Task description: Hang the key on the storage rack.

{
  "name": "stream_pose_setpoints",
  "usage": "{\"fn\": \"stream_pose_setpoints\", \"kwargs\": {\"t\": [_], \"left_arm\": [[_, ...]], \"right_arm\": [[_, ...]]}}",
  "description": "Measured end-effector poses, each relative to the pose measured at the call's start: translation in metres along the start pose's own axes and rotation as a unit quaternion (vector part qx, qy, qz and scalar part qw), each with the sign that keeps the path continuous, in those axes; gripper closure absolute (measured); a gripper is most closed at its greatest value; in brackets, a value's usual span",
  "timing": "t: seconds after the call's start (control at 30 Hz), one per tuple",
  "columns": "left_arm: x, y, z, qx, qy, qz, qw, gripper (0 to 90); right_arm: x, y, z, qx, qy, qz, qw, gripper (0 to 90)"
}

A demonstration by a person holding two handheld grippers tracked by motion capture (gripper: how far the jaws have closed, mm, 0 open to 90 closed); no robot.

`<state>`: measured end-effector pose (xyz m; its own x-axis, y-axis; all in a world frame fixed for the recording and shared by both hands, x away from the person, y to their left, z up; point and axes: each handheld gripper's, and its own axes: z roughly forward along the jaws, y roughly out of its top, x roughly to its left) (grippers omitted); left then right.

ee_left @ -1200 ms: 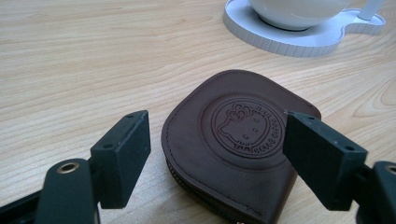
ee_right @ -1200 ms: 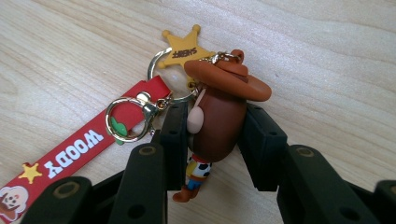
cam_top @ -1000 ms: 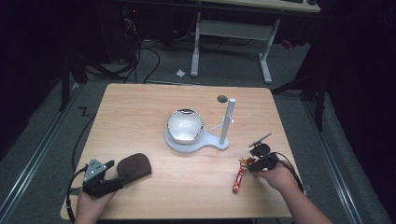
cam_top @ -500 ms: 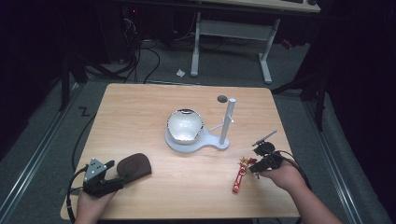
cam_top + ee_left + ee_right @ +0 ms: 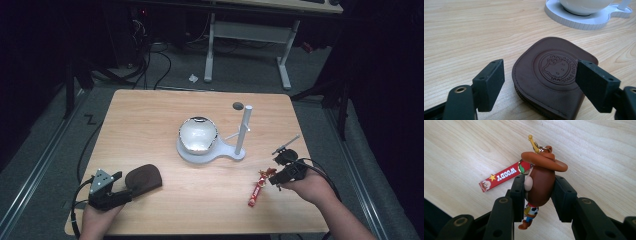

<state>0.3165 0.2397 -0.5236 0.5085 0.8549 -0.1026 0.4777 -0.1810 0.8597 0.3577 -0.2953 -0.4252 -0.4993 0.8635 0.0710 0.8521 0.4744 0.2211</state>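
Right claw [image 5: 537, 195] clamped on Woody keychain figure [image 5: 540, 182]; red strap [image 5: 501, 177] trailing beyond pads, over table [image 5: 599, 150].

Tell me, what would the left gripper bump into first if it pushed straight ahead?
Probably the brown leather pouch: it already lies between the open left gripper, ahead of it. Farther on stands the white stand.

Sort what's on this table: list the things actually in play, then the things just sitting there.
In play:
- Woody keychain figure, clamped between the right gripper fingers
- its red strap
- brown leather pouch, between the open left gripper fingers

Sitting there:
- white stand with post
- shiny bowl on the stand
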Motion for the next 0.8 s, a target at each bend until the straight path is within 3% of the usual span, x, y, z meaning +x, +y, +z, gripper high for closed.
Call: {"fn": "stream_pose_setpoints", "kwargs": {"t": [0.7,0.73,0.8], "left_arm": [[-0.001,-0.001,0.002,0.004,-0.003,0.002,1.0000,23.6],[-0.001,-0.001,0.002,0.004,-0.004,0.002,1.0000,23.6],[-0.001,0.000,0.002,0.004,-0.004,0.002,1.0000,23.6]], "right_arm": [[0.019,0.005,-0.048,-0.014,-0.006,-0.036,0.9992,65.0],[0.022,0.004,-0.051,-0.011,-0.008,-0.021,0.9997,64.9],[0.023,0.006,-0.055,-0.014,-0.009,-0.027,0.9995,65.0]]}}
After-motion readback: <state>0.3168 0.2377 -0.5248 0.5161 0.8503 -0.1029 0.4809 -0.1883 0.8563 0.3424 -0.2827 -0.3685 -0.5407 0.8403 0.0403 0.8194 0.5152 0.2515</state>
